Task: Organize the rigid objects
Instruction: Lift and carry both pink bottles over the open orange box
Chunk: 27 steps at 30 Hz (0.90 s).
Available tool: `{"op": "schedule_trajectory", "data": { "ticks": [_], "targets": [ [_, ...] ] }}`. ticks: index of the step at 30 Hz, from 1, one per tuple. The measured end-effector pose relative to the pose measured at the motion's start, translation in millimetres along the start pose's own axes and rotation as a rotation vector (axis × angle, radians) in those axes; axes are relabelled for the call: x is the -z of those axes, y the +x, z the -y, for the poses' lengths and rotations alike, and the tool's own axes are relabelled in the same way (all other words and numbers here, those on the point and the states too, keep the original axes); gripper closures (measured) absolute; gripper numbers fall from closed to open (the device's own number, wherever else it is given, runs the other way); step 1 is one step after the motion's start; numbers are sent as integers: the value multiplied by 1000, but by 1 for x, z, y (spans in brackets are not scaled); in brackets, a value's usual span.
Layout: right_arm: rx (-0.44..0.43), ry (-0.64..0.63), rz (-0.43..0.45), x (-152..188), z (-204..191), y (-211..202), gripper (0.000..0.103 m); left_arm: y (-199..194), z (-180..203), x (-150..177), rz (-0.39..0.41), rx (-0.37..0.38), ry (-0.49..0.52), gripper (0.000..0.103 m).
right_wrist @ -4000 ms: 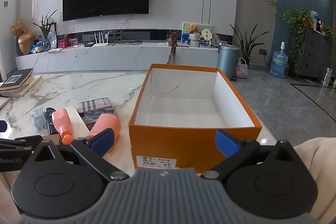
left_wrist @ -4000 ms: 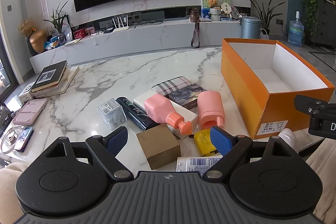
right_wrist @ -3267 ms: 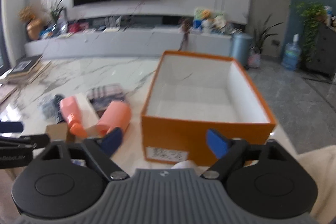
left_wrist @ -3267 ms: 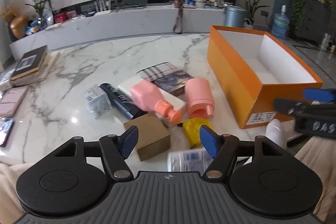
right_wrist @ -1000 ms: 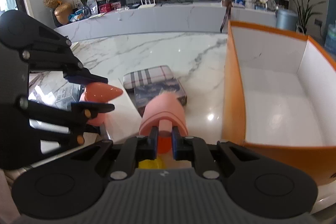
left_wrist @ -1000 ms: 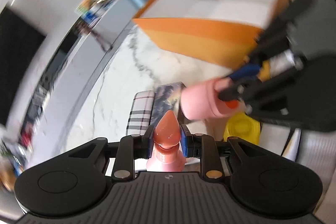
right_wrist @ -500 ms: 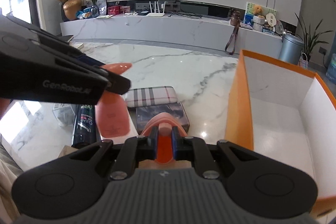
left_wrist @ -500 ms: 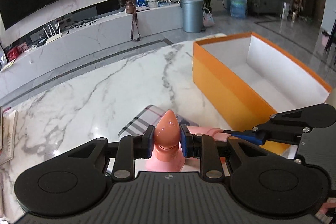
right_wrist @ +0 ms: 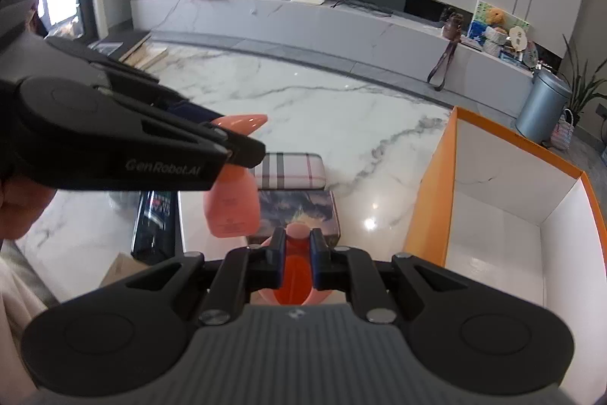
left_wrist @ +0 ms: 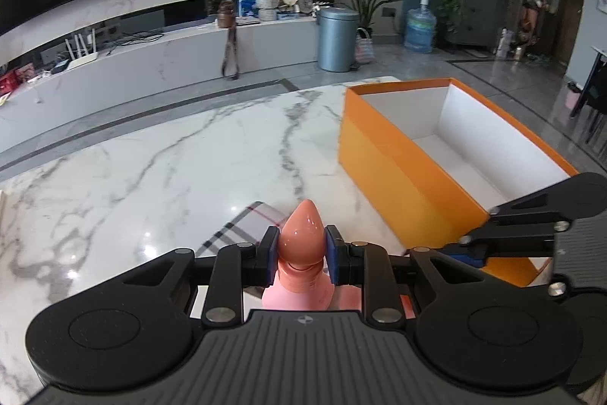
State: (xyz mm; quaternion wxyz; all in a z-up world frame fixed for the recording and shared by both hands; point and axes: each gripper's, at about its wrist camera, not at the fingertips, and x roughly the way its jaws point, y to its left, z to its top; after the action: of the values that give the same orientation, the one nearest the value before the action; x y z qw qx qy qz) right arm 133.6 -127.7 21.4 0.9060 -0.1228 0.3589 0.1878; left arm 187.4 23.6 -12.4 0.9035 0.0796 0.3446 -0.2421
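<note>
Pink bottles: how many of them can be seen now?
2. One pink bottle hangs from the left gripper, held by its pointed cap. The second pink bottle is in the right gripper, mostly hidden behind its fingers.

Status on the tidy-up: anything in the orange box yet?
Nothing yet: the orange box looks empty. In hand: left gripper clamps a pink bottle by its cap; right gripper grips a second pink bottle's nozzle. Left: plaid case, black tube and others.
</note>
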Motion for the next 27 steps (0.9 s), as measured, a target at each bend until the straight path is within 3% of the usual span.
{"op": "schedule_trajectory", "data": {
  "ticks": [5,6,7,9,14,18,24,27],
  "targets": [
    [-18,-41,-18,2,3,17,90,3,-1,4,-8,-3,-10,75],
    [-20,-41,-17,3,4,17,82,2,-2,5,-11,-3,-14,75],
    [-19,-37,-13,3,5,17,66,1,-3,6,-12,-3,-18,75],
    [-23,-29,6,3,8,15,50,0,-5,9,-17,-6,-24,75],
    [-39,-101,-7,2,3,23,45,-5,-6,12,-12,10,-12,75],
    [-42,-159,-45,-5,7,38,33,-7,-5,11,-19,18,5,75],
    [-141,-183,-150,-13,14,56,33,-6,-3,7,-75,13,25,74],
    [-118,-183,-178,-11,12,61,40,-4,-4,7,-105,10,20,74]
  ]
}}
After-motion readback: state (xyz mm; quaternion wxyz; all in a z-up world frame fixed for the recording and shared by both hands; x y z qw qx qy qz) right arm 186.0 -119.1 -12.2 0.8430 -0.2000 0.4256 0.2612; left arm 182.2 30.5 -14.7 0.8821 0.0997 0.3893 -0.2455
